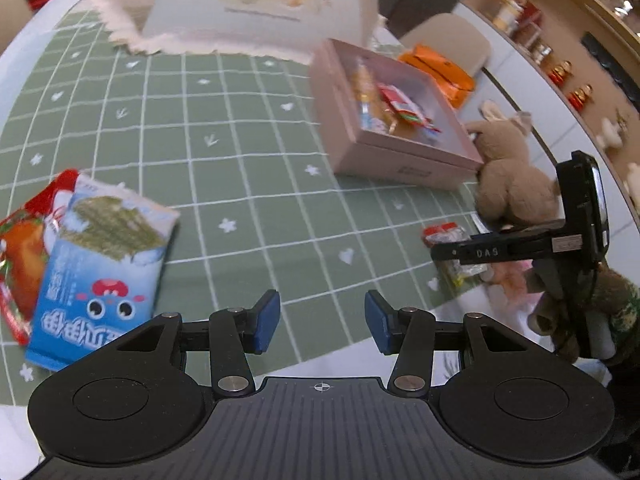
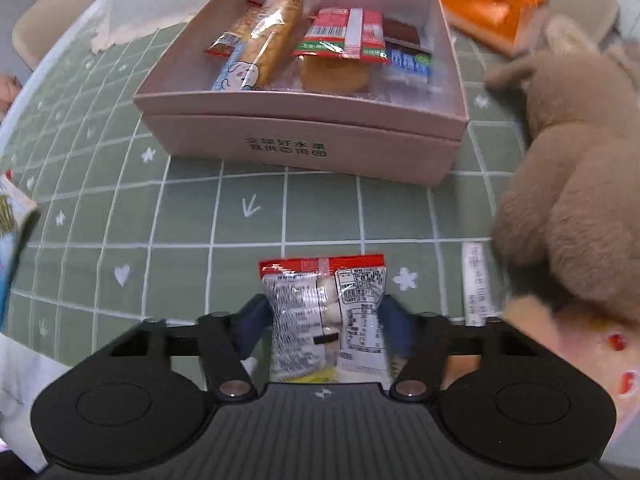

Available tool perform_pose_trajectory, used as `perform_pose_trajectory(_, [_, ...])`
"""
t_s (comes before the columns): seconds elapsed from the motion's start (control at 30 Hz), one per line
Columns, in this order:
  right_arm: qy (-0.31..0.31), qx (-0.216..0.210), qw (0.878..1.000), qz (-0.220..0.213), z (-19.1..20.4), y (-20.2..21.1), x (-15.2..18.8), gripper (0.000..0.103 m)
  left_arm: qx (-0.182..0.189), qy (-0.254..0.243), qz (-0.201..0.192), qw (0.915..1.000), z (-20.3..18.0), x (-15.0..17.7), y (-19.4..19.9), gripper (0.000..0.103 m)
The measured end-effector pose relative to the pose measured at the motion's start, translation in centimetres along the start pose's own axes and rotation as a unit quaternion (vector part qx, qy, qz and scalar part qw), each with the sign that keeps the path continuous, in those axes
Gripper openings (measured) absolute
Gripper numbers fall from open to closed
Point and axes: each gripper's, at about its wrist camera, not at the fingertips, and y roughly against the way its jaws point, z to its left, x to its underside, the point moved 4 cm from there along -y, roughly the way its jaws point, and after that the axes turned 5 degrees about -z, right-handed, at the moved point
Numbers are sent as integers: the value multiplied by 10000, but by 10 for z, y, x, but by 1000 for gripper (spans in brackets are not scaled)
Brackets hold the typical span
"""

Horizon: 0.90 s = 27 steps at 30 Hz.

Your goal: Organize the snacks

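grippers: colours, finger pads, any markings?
Both are matte black: ribbed centre plate with a small crosshair mark, two round side housings, silver pivot pins. The left gripper has bright blue rectangular fingertip pads. The right gripper shows darker blue pads; its side reads "DAS".

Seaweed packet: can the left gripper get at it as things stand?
Probably yes. The left gripper is open and holds nothing, and the seaweed packet lies flat on the tablecloth just to its left, overlapping a red packet, with nothing between them.
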Motion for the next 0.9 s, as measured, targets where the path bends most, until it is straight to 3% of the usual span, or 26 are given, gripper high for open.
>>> perform_pose_trajectory(0.13, [-274,-380,9954,-830,-1,71,-31,50,23,-31,-95,9999,-1,-5,6,52])
perform_pose_trajectory(0.23, [-344,-362,9834,-1747,-6,132,-85,50,48,21,-153,9999,3,-9,6,52])
perform_pose_trajectory(0.3, [-434,-338,9768,-2071,-10,153,-121,52,47,88,-189,9998,9,-9,8,52])
perform_pose_trajectory(0.33, [-476,-339,9735,-2213,-12,160,-139,59,44,122,-206,9997,12,-11,8,52])
perform_pose_trajectory(0.37, [-458,-383,9721,-2267,-13,161,-155,82,25,169,-232,9996,18,-12,10,52])
perform_pose_trajectory(0.4, [-457,-415,9729,-2229,-15,158,-170,91,-26,211,-282,9994,25,-14,13,52])
perform_pose_trajectory(0.47, [-731,-241,9719,-2224,-21,151,-182,94,-210,274,-428,9985,42,-17,20,52])
perform_pose_trajectory(0.6, [-813,-493,9750,-2010,-12,137,-156,94,-992,628,-841,9895,98,-16,36,52])
perform_pose_trajectory(0.7, [-520,-565,9829,-1674,16,110,-124,94,-1615,1035,-771,9784,143,-4,35,51])
perform_pose_trajectory(0.8, [-132,-580,9889,-1360,50,84,-86,94,-1500,1378,-648,9769,161,9,31,51])
perform_pose_trajectory(0.9, [-142,-896,9908,-1008,80,62,-55,94,-921,1399,-385,9851,158,14,22,51])
